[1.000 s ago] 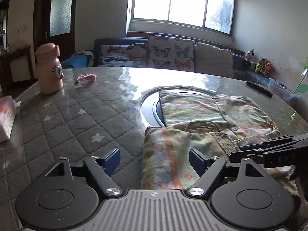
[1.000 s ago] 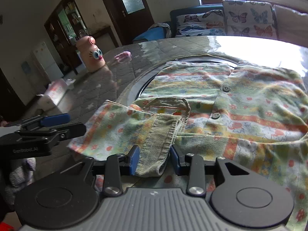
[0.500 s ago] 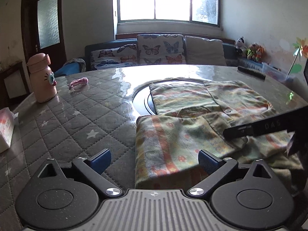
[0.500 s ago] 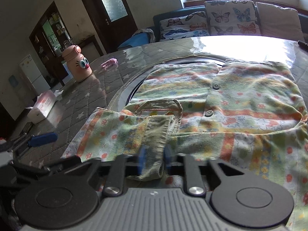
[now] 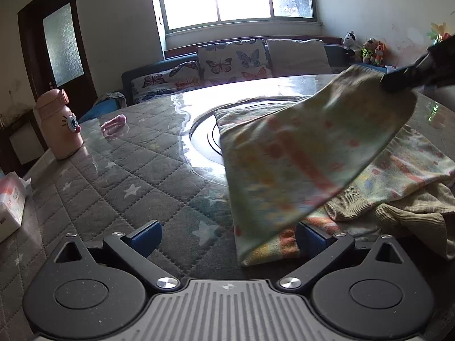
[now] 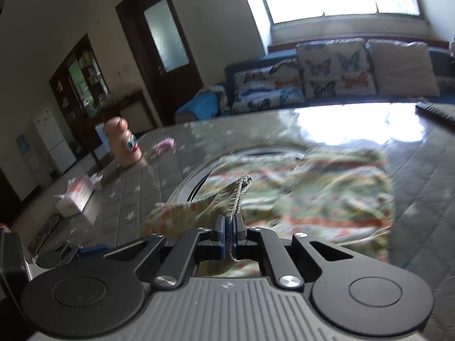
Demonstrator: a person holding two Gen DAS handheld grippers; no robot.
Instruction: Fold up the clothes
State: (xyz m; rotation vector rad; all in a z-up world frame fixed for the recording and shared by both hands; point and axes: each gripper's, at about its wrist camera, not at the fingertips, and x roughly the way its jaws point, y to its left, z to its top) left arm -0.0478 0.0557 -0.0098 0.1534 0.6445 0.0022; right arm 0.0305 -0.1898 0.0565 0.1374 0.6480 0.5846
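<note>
Right tool [image 6: 227, 237] clamped on sleeve cuff [image 6: 237, 194] of shirt [image 6: 327, 187], lifted off table [image 5: 119, 176]; left tool [image 5: 227, 237] still widening, empty.

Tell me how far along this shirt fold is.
Done: the floral shirt lies spread on the table. In hand: the right gripper is shut on the ribbed cuff, lifting the sleeve; the left gripper is opening, empty. Left: laying the sleeve across and folding the body.
</note>
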